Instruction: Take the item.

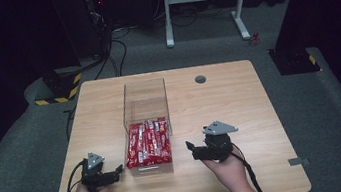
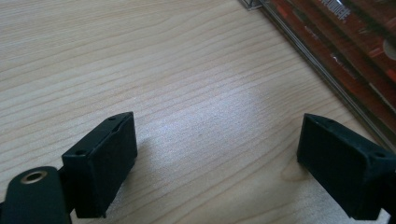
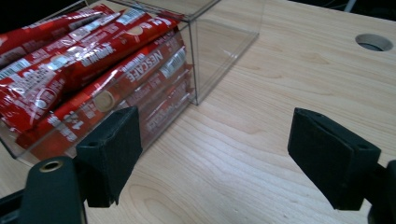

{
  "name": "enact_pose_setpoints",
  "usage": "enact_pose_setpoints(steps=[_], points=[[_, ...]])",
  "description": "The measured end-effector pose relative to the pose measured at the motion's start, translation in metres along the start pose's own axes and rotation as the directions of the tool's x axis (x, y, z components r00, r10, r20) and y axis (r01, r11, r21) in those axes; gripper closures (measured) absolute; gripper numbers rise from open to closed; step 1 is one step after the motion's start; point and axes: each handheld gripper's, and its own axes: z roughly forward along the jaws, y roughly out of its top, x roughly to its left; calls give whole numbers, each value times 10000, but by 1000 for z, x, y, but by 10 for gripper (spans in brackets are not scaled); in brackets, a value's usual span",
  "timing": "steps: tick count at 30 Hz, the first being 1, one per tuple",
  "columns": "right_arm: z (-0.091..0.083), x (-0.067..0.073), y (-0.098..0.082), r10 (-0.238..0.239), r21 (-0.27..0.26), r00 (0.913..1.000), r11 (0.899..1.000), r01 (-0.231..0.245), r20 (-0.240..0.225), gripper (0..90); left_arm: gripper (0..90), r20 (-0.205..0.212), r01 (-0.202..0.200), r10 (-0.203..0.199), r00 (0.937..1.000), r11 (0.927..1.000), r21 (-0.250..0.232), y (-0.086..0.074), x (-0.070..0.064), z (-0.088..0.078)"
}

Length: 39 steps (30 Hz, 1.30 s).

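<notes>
A wooden tabletop [image 1: 240, 106] was seen carrying a clear box [image 1: 147, 124] left of centre, its near end reaching toward the near edge and packed with red sachets [image 1: 148, 142]. The right gripper [image 1: 195, 150] was held just right of the box, jaws wide and empty; the left gripper [image 1: 117, 172] lay near the near left corner, jaws likewise wide.
</notes>
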Motion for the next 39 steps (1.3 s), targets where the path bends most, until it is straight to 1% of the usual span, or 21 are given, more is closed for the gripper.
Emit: enact_pose_setpoints(steps=[6, 7, 8, 12, 18, 21, 23, 29, 30, 32, 36, 38, 39], points=[[3, 5, 4, -72, -14, 9999, 10000, 72, -146, 175, 122, -1, 0, 0, 10000, 10000, -2, 0, 0, 0], [3, 5, 4, -72, -14, 9999, 10000, 72, -146, 175, 122, -1, 0, 0, 10000, 10000, -2, 0, 0, 0], [4, 8, 6, -201, -65, 9997, 9998, 201, -143, 178, 122, 1, -1, 1, 10000, 10000, 2, 0, 0, 0], [6, 12, 9, -242, -61, 9996, 9997, 241, -163, 174, 122, 0, 1, -1, 10000, 10000, -1, 0, 0, 0], [7, 18, 15, -360, -190, 9991, 9992, 356, -213, 173, 122, 0, 2, -2, 10000, 10000, 0, 0, 0, 0], [8, 21, 17, -317, -238, 9993, 9992, 313, -183, 165, 122, -1, -1, 1, 10000, 10000, 0, 0, 0, 0], [9, 22, 18, -379, -225, 9991, 9990, 375, -191, 172, 122, 1, 0, 0, 10000, 10000, -2, 0, 0, 0], [11, 27, 20, -329, -239, 9991, 9992, 322, -277, 196, 122, -1, -2, 2, 10000, 10000, 0, 0, 0, 0], [12, 28, 21, -439, -247, 9985, 9988, 431, -321, 206, 122, 0, 2, -2, 10000, 10000, 1, 0, 0, 0], [13, 30, 22, -437, -261, 9979, 9988, 425, -471, 228, 122, -1, 2, -2, 10000, 10000, -2, 0, 0, 0], [14, 32, 24, -508, -349, 9974, 9982, 490, -517, 227, 122, 2, 3, -3, 10000, 10000, -1, 0, 0, 0], [14, 34, 25, -404, -378, 9977, 9985, 384, -550, 227, 122, 1, 2, -2, 10000, 10000, -1, 0, 0, 0], [14, 34, 26, -465, -432, 9974, 9981, 441, -548, 227, 122, 1, 2, -2, 10000, 10000, -1, 0, 0, 0]])
